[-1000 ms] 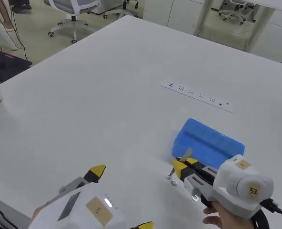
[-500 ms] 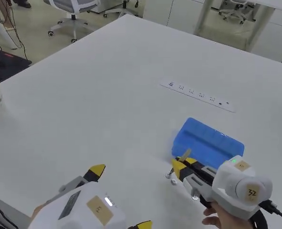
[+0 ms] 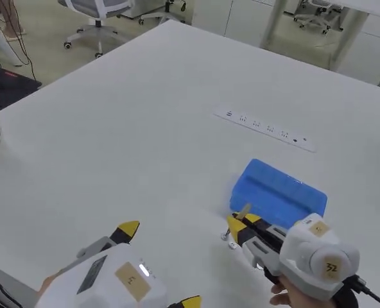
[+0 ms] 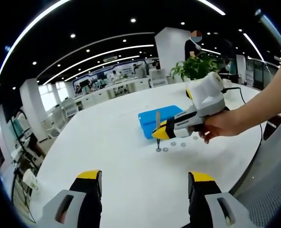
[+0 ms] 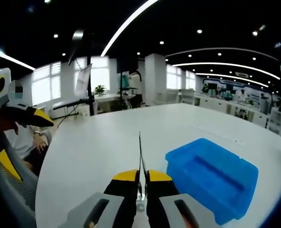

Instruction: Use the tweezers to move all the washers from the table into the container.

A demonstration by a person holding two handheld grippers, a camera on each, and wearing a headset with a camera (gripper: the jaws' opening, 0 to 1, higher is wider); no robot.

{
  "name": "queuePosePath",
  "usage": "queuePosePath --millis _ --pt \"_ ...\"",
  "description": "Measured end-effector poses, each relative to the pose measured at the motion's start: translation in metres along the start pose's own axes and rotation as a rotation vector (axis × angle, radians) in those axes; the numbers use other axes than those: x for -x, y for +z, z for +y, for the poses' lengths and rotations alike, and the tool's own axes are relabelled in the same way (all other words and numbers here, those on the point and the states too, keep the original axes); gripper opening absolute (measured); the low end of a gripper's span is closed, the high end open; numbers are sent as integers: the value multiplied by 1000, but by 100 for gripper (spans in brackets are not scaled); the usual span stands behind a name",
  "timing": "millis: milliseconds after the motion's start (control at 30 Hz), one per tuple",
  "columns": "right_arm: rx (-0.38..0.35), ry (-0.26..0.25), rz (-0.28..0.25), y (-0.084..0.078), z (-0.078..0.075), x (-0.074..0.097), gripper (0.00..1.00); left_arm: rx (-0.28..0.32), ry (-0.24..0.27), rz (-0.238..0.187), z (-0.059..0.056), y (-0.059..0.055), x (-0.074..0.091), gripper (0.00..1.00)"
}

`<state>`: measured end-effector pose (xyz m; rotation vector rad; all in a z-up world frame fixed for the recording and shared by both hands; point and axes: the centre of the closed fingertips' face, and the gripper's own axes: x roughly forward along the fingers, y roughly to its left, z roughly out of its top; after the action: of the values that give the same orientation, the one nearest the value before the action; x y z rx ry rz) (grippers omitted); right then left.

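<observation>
Left gripper view gives us the washers (image 4: 165,149) best: a small scatter on the tabletop (image 4: 107,156), just beside the blue container (image 4: 147,124), at about 7 o'clock from it in the head view. Over the last second the right hand-held gripper (image 3: 238,223), clamped on the tweezers (image 4: 158,130), has slid slightly toward 9 o'clock, so the tips now stand at the leftmost washer, touching or just above, we cannot tell. We judge nothing is picked yet. Our left hand-held gripper (image 4: 145,175) waits well apart, jaws wide, holding nothing.
</observation>
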<state>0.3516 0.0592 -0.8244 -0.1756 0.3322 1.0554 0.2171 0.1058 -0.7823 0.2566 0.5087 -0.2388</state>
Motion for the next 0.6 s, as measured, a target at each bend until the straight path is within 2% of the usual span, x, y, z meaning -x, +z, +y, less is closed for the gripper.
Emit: queuePosePath --millis 100,267,467,533,567,600 --pt "-11 -12 9 0 -4 1 1 1 4 0 1 0 0 75" --pt "23 18 54 1 0 -1 0 2 5 -3 1 0 1 75" --pt "34 22 67 1 -1 -3 1 1 5 -4 1 0 0 75" --pt "11 18 71 1 -2 -2 1 1 6 -3 1 0 0 75" --pt "-42 13 74 1 -3 -1 2 0 6 -3 1 0 0 75" --pt "-46 17 76 1 -4 -1 3 0 5 -2 1 0 0 75"
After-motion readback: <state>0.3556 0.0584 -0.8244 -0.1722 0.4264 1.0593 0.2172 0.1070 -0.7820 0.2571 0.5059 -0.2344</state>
